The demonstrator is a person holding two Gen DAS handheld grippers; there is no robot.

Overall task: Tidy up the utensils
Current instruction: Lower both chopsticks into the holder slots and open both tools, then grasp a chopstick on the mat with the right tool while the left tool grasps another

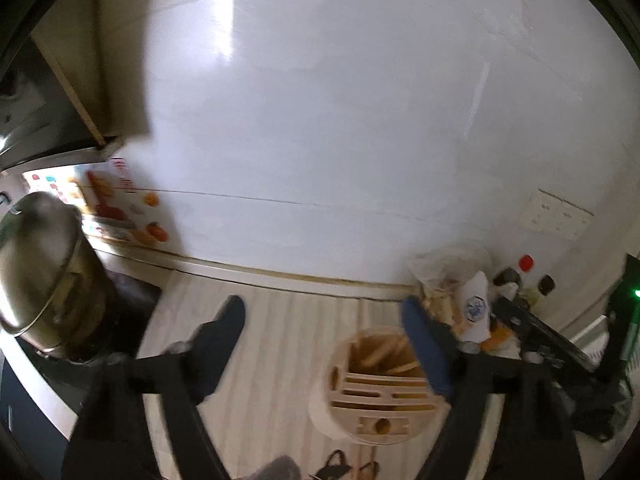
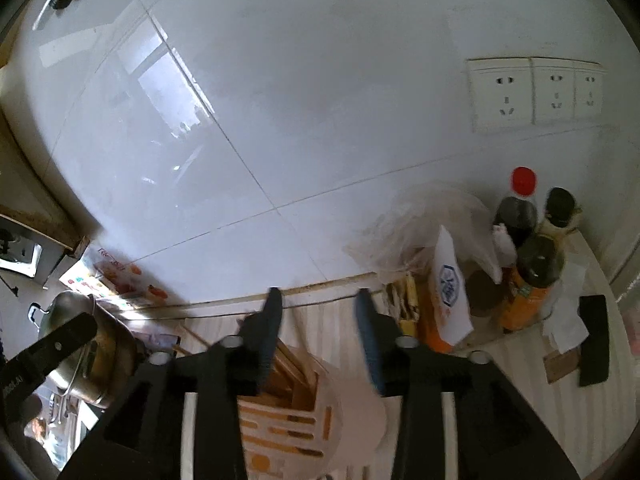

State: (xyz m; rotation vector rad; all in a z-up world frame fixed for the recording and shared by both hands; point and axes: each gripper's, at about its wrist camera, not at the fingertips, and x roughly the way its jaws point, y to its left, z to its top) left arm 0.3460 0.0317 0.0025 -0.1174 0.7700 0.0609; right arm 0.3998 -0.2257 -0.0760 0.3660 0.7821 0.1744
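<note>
The left gripper (image 1: 322, 320) hangs above a pale striped counter (image 1: 280, 344) with its two fingers spread wide and nothing between them; the dark left finger (image 1: 224, 336) and the blue-padded right finger (image 1: 424, 344) stand well apart. Just below the right finger, toward five o'clock in the left wrist view, sits the round cream utensil holder (image 1: 376, 400), its top cut into long slots and one open well where pale wooden sticks (image 1: 384, 354) lean. At six o'clock, at the bottom edge, black looped handles (image 1: 336, 466) lie on the counter, too blurred to name. A steel pot (image 1: 44, 272) fills nine o'clock, with a colourful printed box (image 1: 120, 208) behind it against the white tiled wall (image 1: 360, 100). At three o'clock stand a clear plastic bag (image 1: 444, 272), a white carton (image 1: 476, 308) and some bottles (image 1: 516, 276). The right gripper (image 2: 318, 312) is likewise parted and holds nothing, though its fingers stand closer together than the left pair. In the right wrist view the utensil holder (image 2: 288, 412) lies directly beneath the gripper at six o'clock, partly hidden by the black finger (image 2: 268, 328). The pot (image 2: 92, 344) sits at eight o'clock with part of the left gripper (image 2: 48, 352) crossing in front of it. At three o'clock are a red-capped bottle (image 2: 520, 200) and an orange-labelled bottle (image 2: 532, 280), beside the carton (image 2: 448, 288). Wall sockets (image 2: 536, 94) sit at two o'clock.
</note>
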